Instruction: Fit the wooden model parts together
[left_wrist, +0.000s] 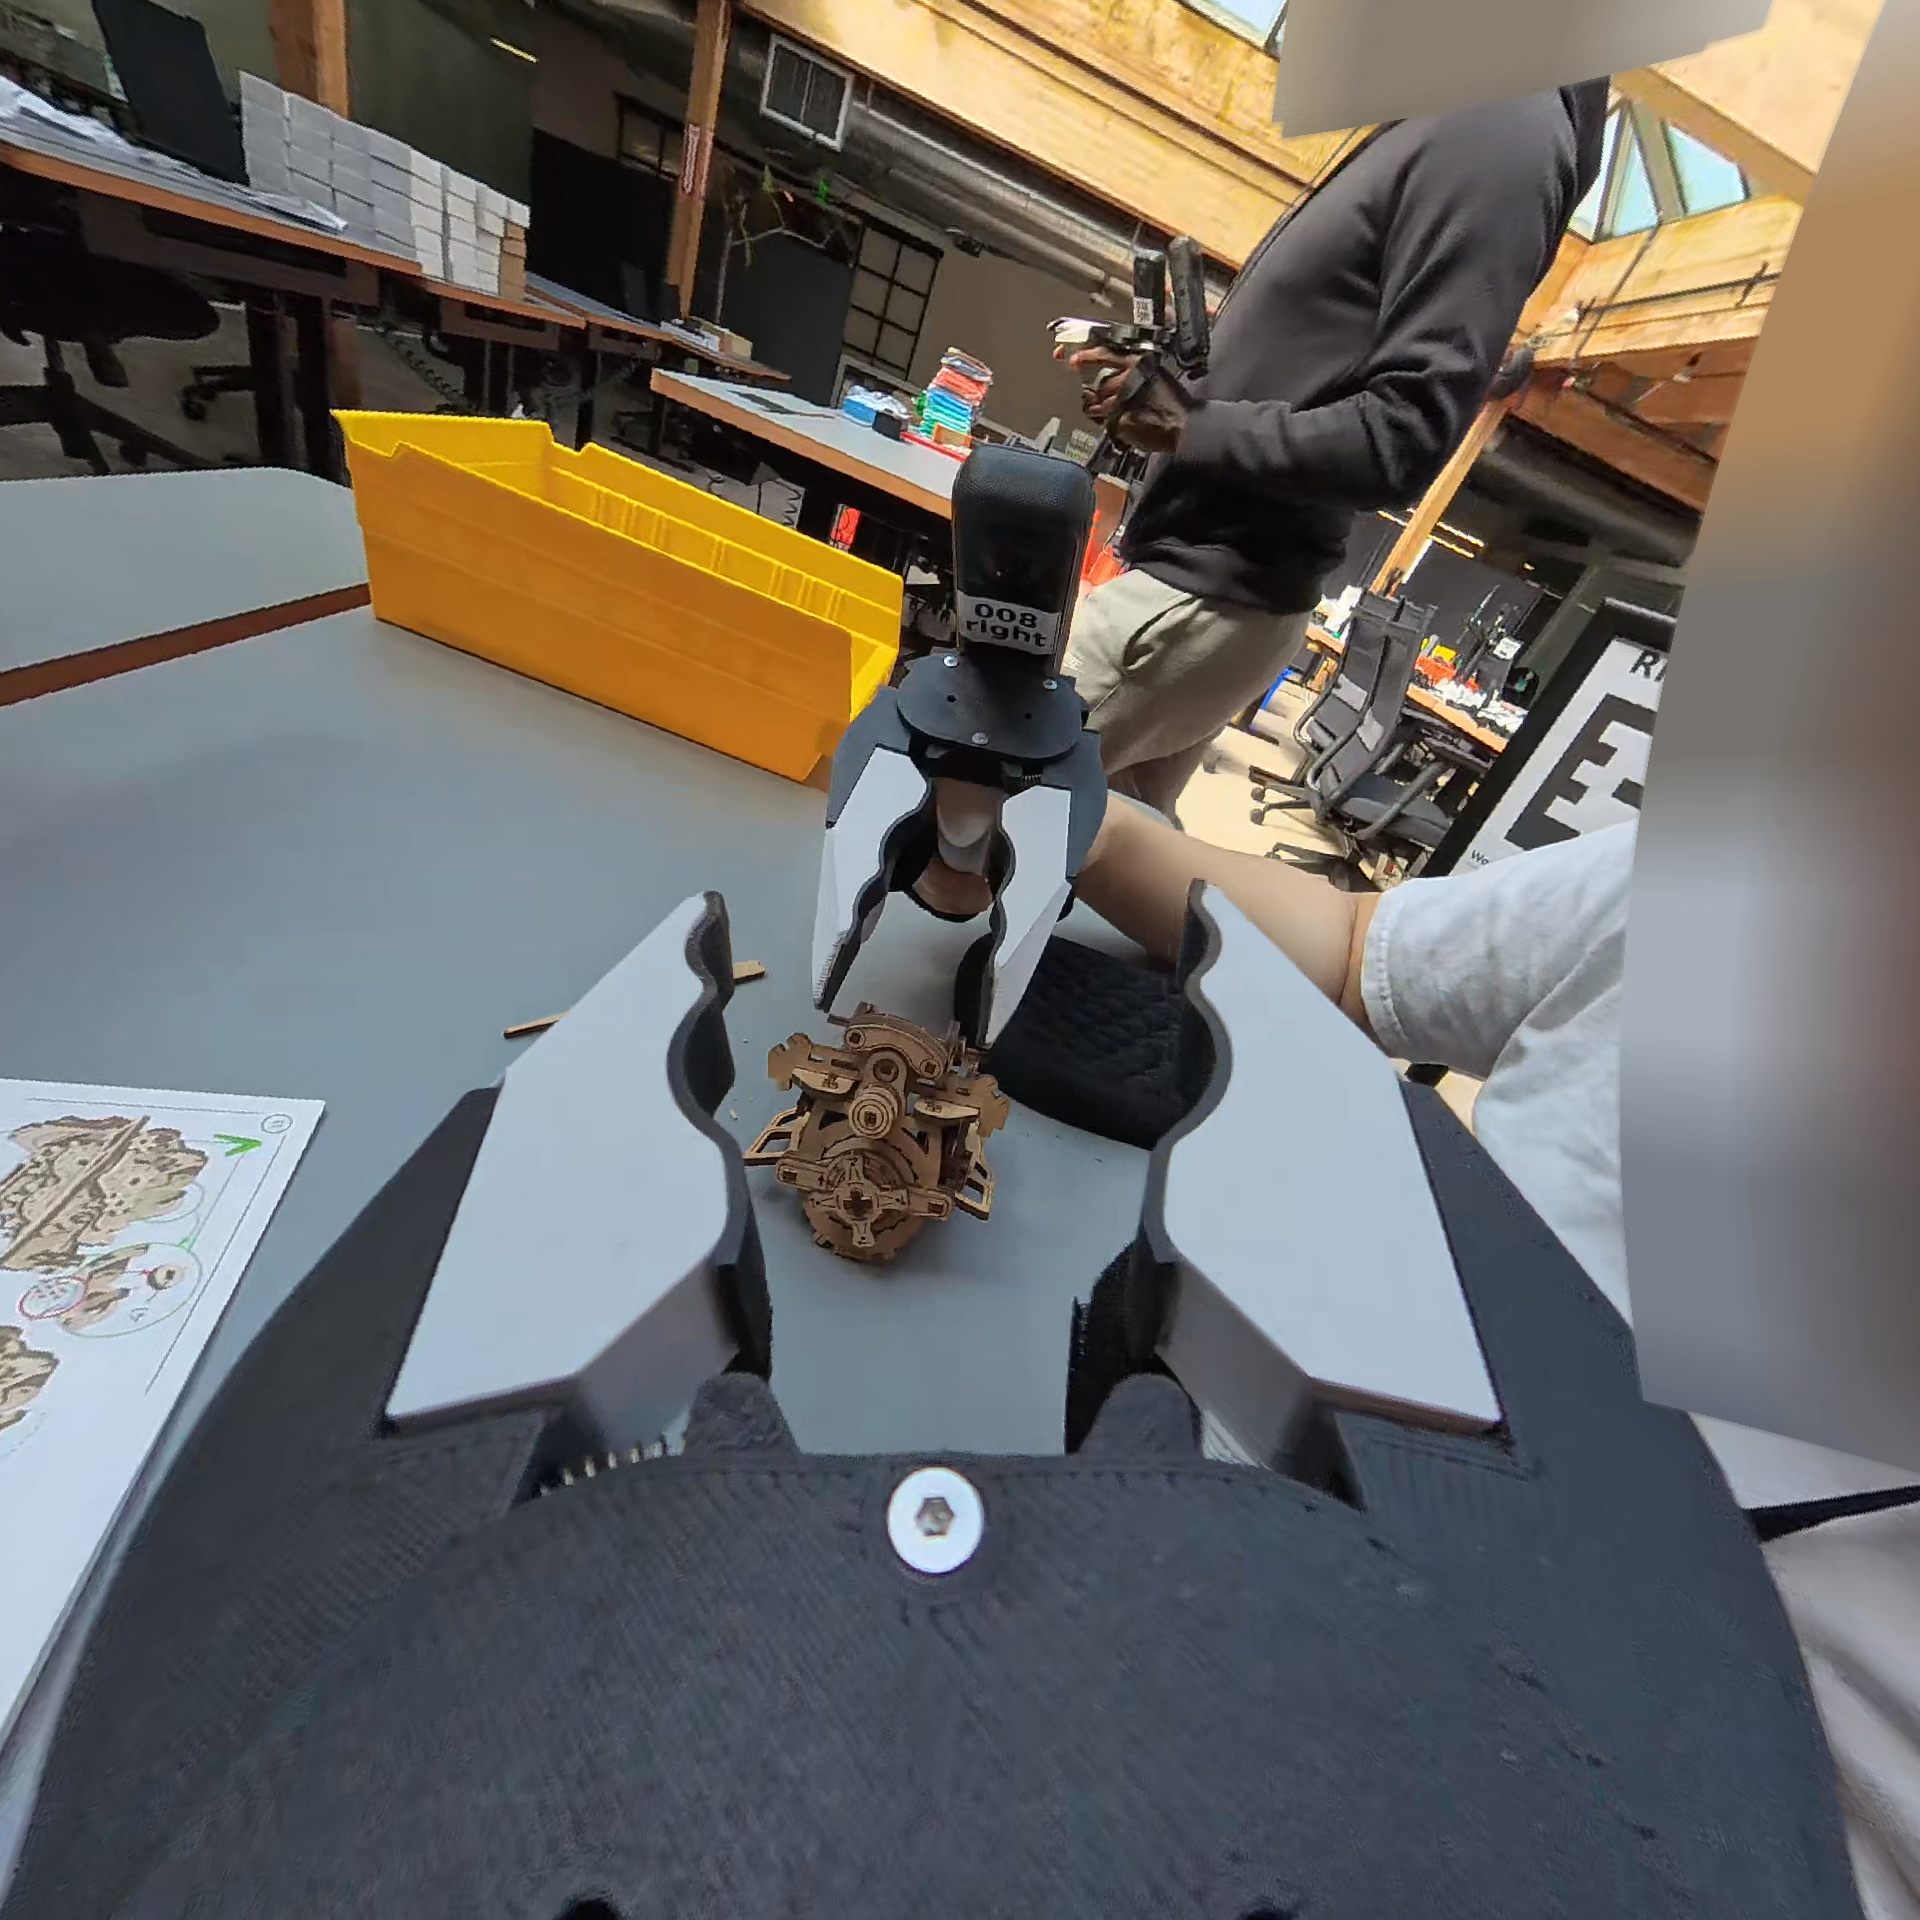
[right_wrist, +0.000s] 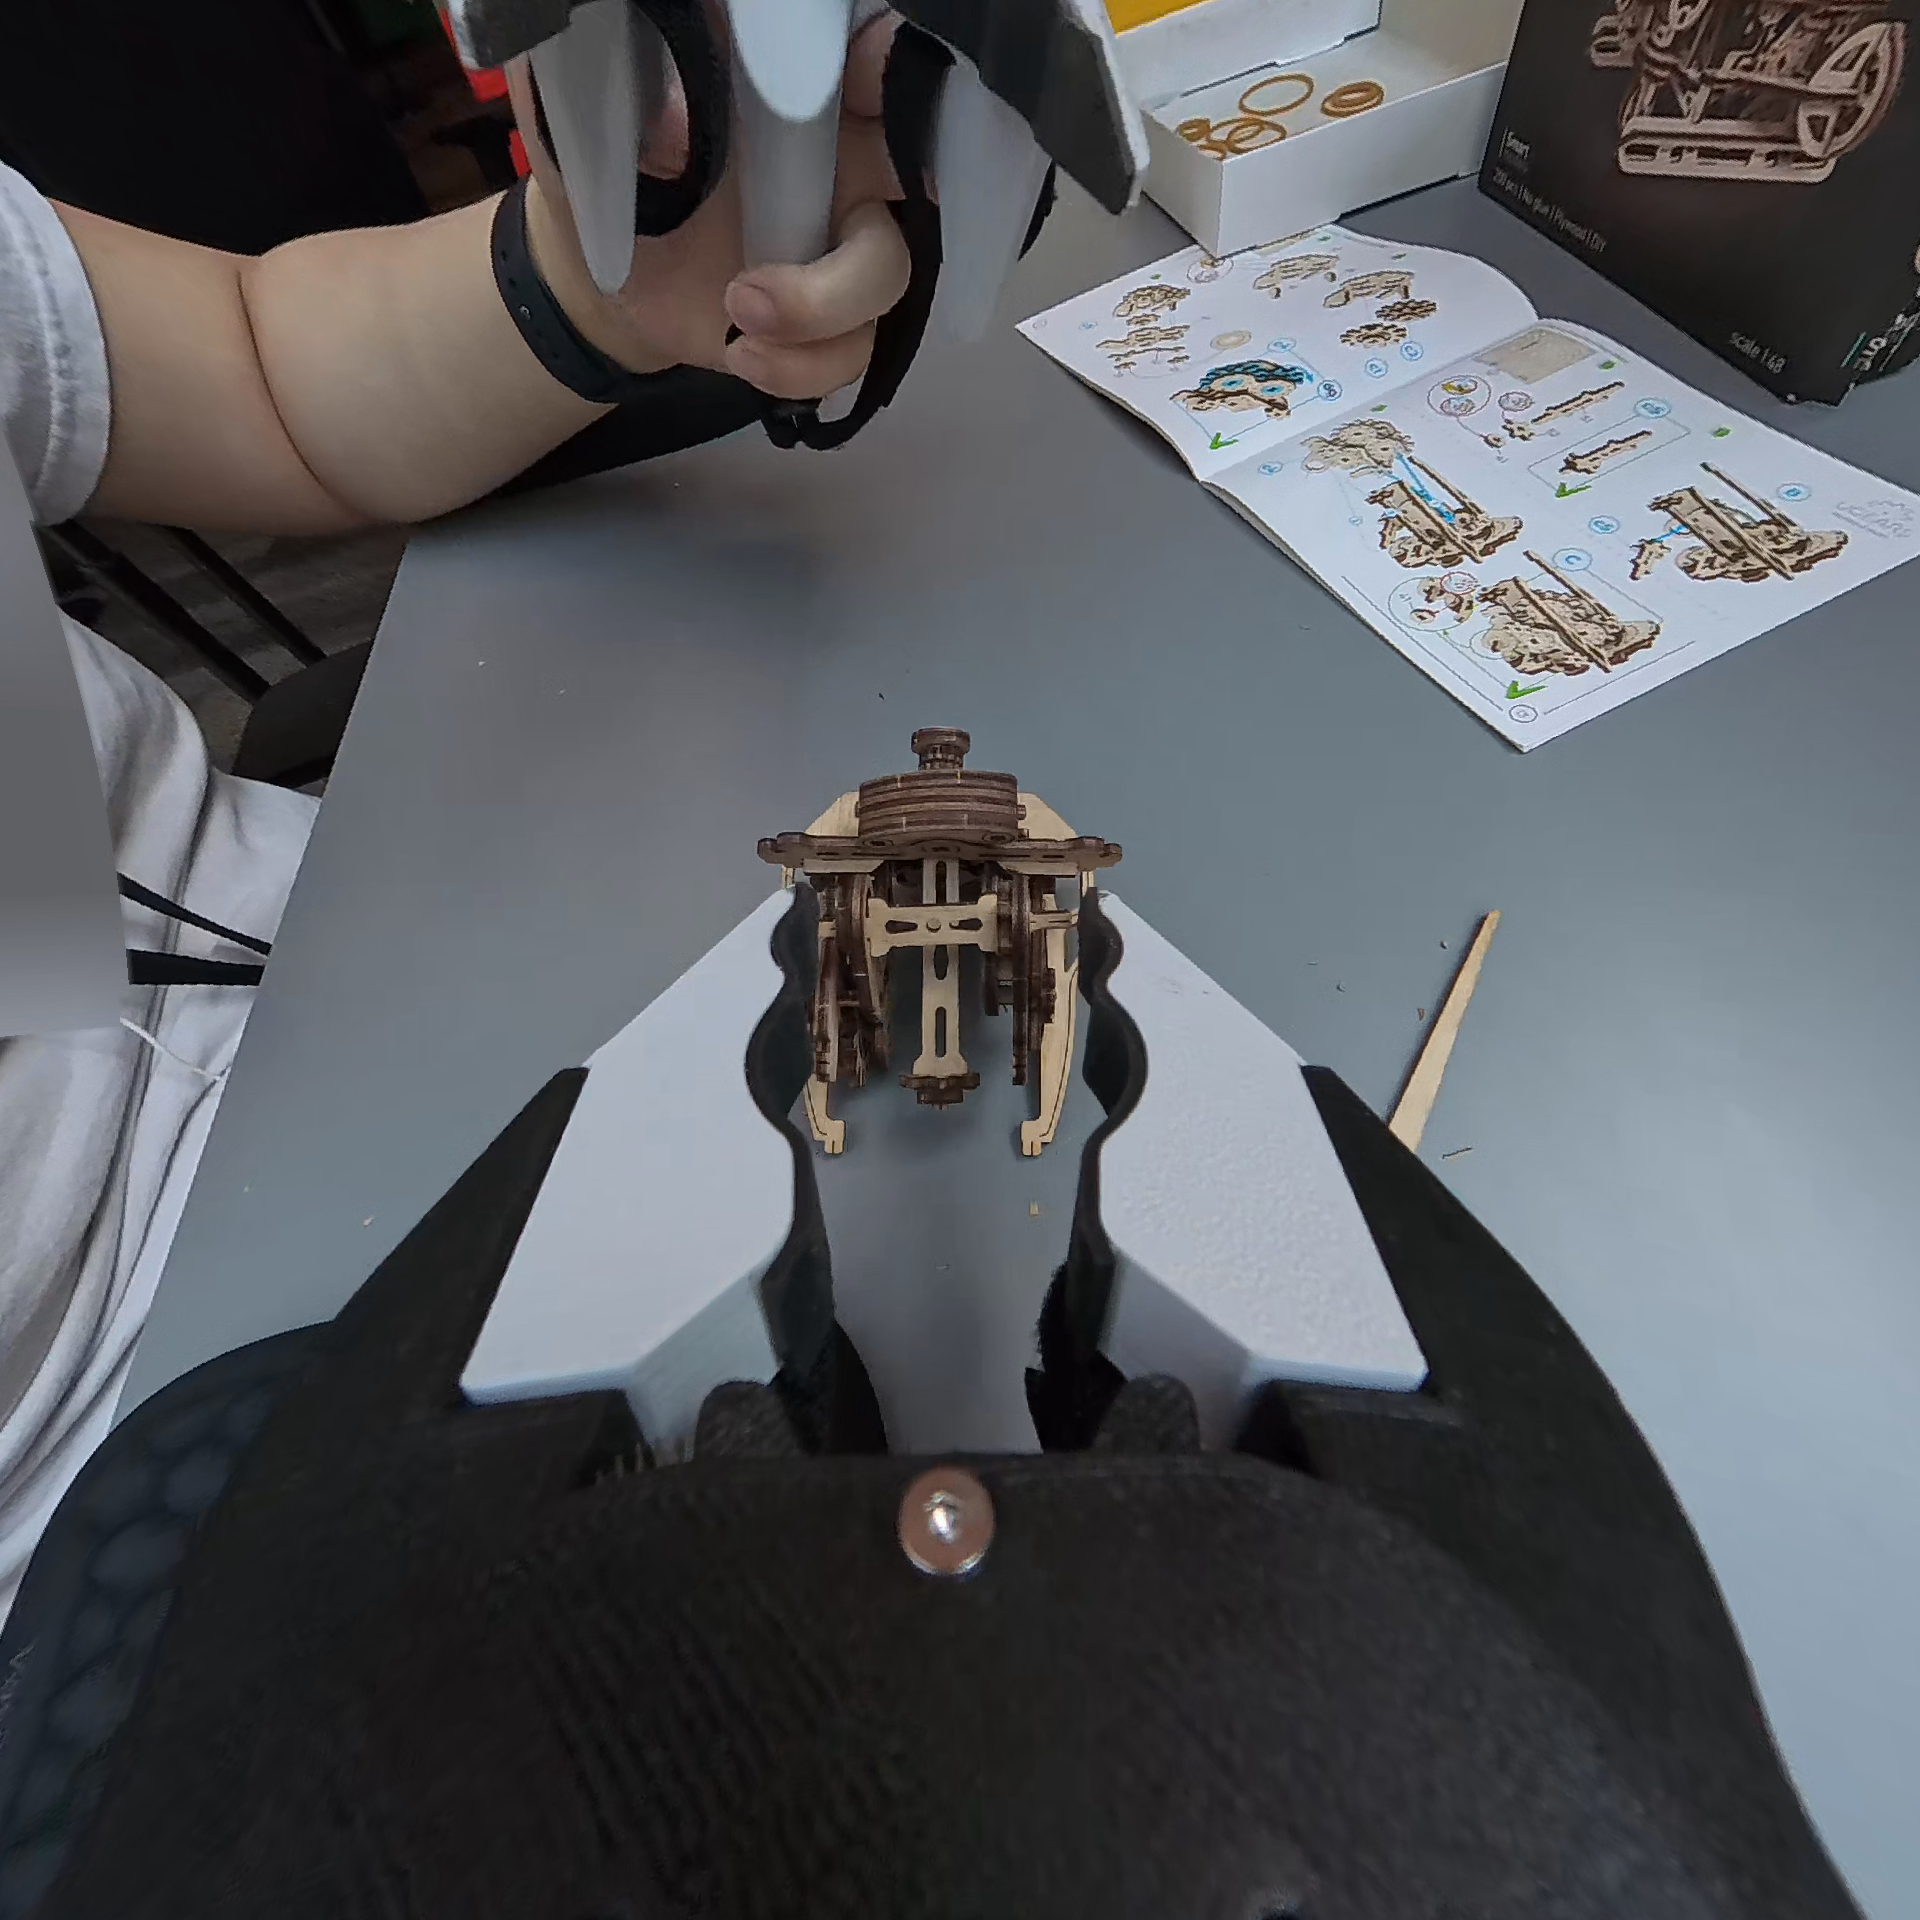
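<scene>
A small wooden model lies on the grey table. My right gripper has its two fingers against the model's sides and is shut on it. In the left wrist view the right gripper comes down on the far end of the model. My left gripper is open wide and empty, held a little back from the model, which shows between its fingers. The left gripper also shows blurred at the top of the right wrist view, held in a hand.
A yellow bin stands at the back left. An open instruction booklet, a dark product box and a white box of rings lie to the right. A thin wooden stick lies nearby. A person stands behind. The gap from one gripper's tips to the other's is roughly 11 centimetres.
</scene>
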